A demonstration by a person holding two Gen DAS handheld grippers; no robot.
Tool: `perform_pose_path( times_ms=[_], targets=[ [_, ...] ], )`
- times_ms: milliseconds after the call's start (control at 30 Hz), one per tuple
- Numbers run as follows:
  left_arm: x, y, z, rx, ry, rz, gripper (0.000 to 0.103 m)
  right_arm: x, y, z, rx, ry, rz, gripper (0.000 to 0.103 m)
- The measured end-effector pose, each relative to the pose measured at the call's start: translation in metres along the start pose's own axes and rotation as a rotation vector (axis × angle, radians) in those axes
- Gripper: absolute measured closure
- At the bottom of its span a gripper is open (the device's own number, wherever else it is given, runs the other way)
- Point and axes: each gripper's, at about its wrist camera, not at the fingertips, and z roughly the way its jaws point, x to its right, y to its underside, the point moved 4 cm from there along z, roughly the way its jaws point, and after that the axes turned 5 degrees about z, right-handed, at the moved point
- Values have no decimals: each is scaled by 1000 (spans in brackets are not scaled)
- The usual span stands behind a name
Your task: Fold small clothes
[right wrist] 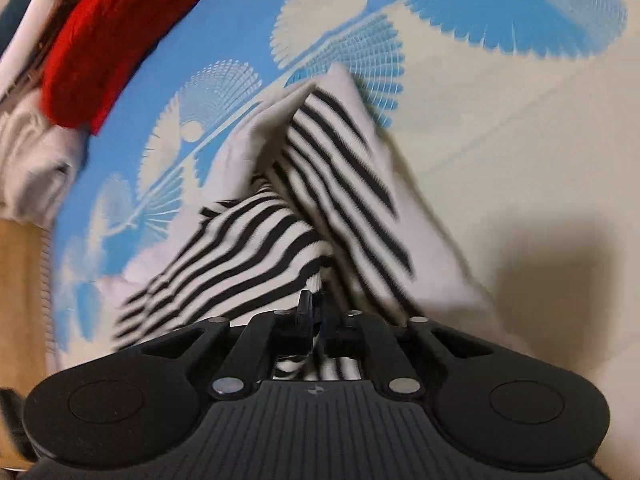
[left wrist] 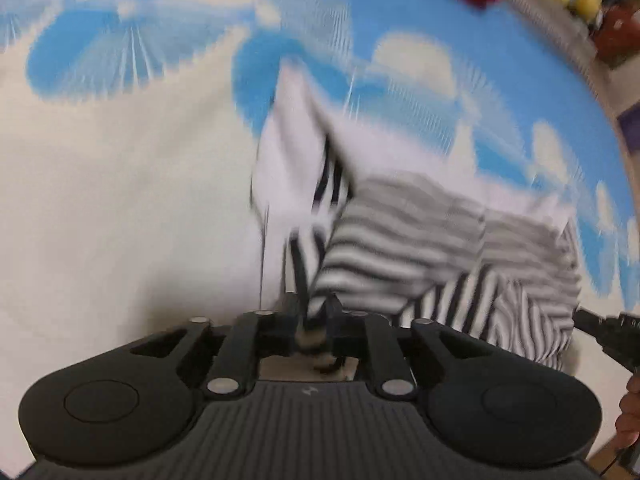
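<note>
Blue-and-cream patterned sheet (right wrist: 500, 128) fills both frames. Left gripper (left wrist: 312, 312) and right gripper (right wrist: 316, 308) each clamped on the striped garment (right wrist: 328, 184), fabric rising from bottom centre. Red cloth (right wrist: 120, 32) upper left.

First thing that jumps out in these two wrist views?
The black-and-white striped garment, bunched mid-frame on the blue-and-cream patterned sheet. The left gripper and right gripper are each shut on its cloth. A red cloth sits at the upper left of the right view.
</note>
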Motion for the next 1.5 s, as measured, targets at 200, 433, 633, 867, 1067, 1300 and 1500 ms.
perform_pose_path(
  times_ms=[200, 433, 633, 867, 1067, 1300, 1500],
  targets=[
    [22, -4, -15, 106, 121, 49, 84, -48, -2, -45, 296, 5, -293, 67],
    [7, 20, 34, -108, 23, 44, 87, -31, 11, 29, -2, 111, -309, 68],
    [16, 22, 26, -35, 70, 87, 83, -34, 5, 14, 72, 41, -323, 68],
    [14, 28, -37, 100, 67, 103, 83, -23, 7, -31, 141, 70, -282, 68],
    [14, 66, -146, 301, 67, 137, 74, -42, 26, -176, 440, -106, -372, 58],
    [12, 172, -193, 390, 10, 194, 74, 22, 100, -227, 482, -116, -417, 48],
    [-9, 244, -169, 284, -6, 145, 73, 87, 149, -207, 348, -43, -261, 48]
  ],
)
